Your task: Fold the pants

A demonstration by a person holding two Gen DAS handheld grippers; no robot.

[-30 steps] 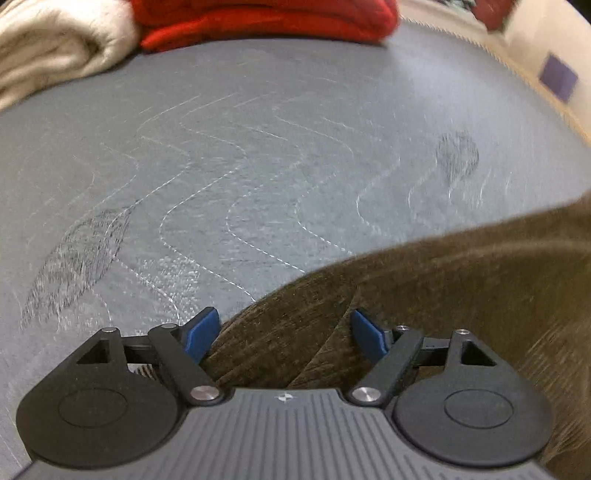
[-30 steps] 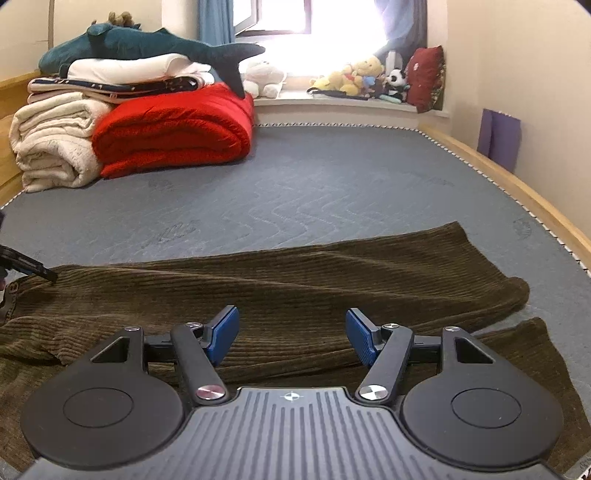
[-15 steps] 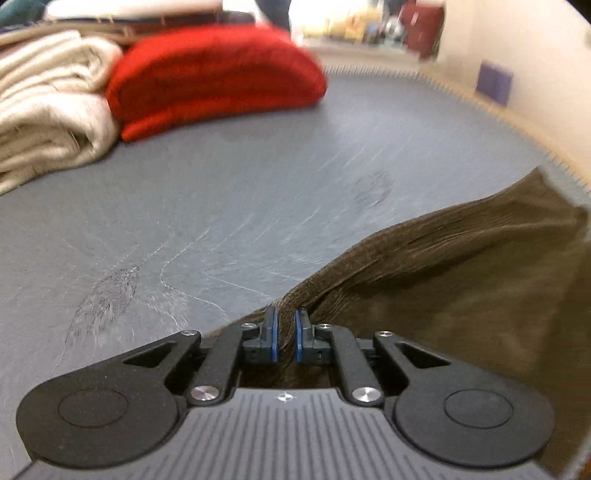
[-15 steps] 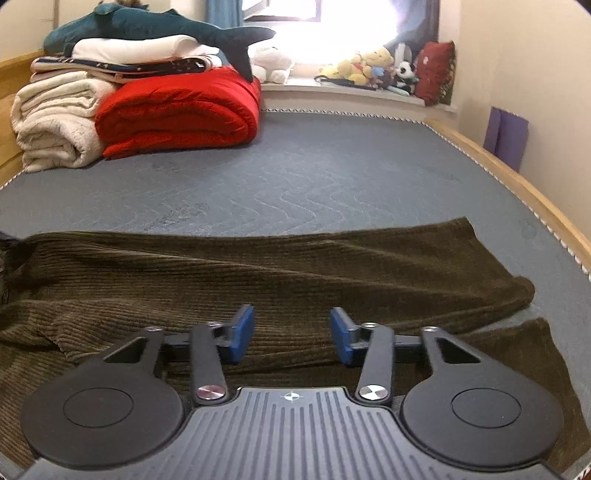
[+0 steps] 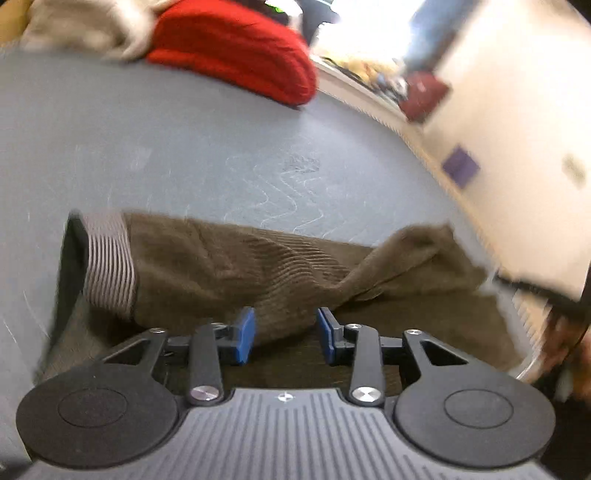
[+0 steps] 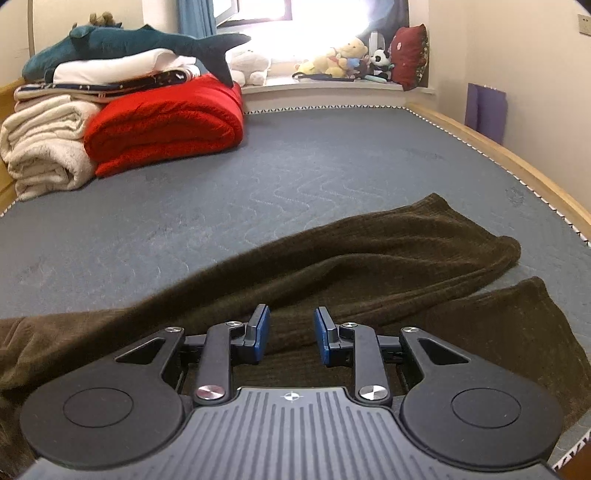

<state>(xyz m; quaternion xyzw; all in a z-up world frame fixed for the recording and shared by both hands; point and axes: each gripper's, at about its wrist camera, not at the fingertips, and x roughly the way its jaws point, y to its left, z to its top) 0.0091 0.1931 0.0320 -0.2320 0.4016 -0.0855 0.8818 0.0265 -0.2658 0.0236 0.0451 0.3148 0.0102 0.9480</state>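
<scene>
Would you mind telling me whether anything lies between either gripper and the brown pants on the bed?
Nothing visible does. The left gripper is open with a bunched part of the pants directly between its jaws, and the right gripper is open right over the pants. The red blanket lies far off.

Lighting: daylight from the window [image 6: 325, 26], blown out to white glare. Right wrist view: sharp, my mattress [image 6: 258, 177] evenly lit. Left wrist view: motion-blurred, worst at red blanket [image 5: 236, 48] and wall. Both views: fisheye bending at edges.
</scene>
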